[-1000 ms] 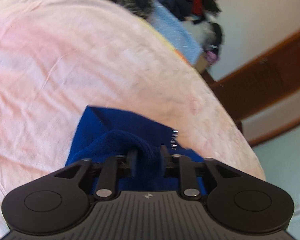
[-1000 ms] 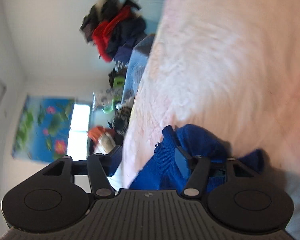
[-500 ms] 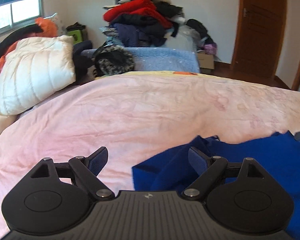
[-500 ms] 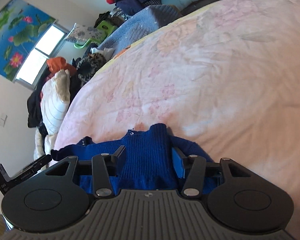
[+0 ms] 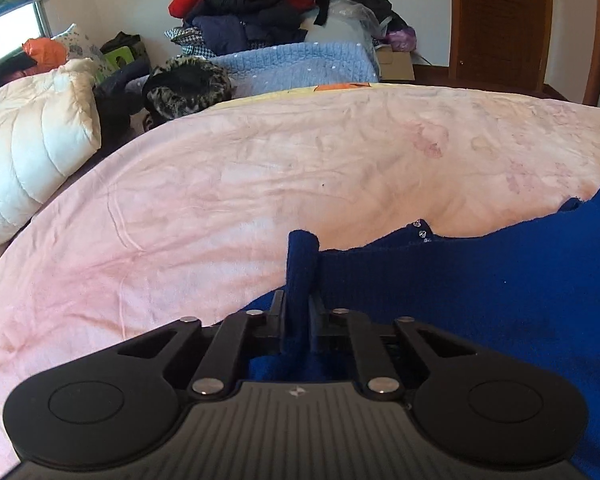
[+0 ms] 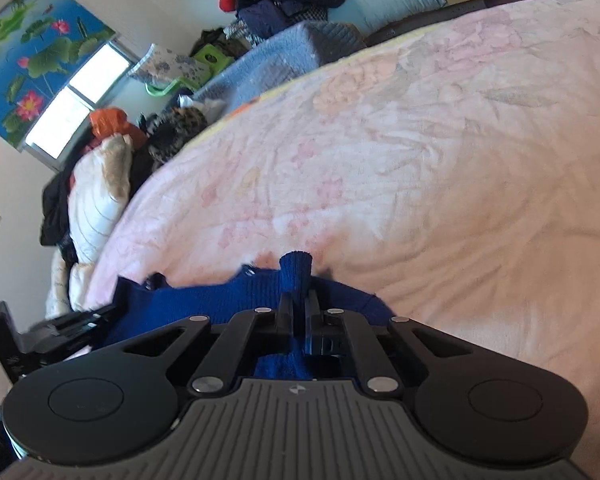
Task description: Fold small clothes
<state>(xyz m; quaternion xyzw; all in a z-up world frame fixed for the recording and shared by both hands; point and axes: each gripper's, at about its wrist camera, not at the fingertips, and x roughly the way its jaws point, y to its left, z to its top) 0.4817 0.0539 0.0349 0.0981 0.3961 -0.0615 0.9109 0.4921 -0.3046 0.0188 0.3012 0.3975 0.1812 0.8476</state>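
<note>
Both pinches are on! The left hand-held gripper (image 5: 298,308) has just closed its jaws on a raised fold of the blue knit garment (image 5: 480,300), and a ridge of fabric stands up between the pads. Over on the other side, the right hand-held gripper (image 6: 298,308) has just closed too, clamped tight on its own tuft of the same blue knit garment (image 6: 204,304).

Where is the garment? It lies on the bed (image 5: 260,184), on the pink sheet, right at the near edge, well short of the far edge where the blue blanket (image 5: 300,64) sits. In the right wrist view the left hand-held gripper (image 6: 52,332) shows at the garment's other end, so the two grips sit apart along one edge of the cloth.

Why hold it like this? Two spaced pinches should let the person lift and stretch the knit flat, which looks like the set-up for a fold rather than the fold itself. Small studs (image 5: 422,229) glint along the far hem. The white quilt (image 5: 32,148) and the clothes heap (image 5: 252,4) lie well clear, leaving the middle of the bed free for spreading. The task looks early: nothing is folded yet.
</note>
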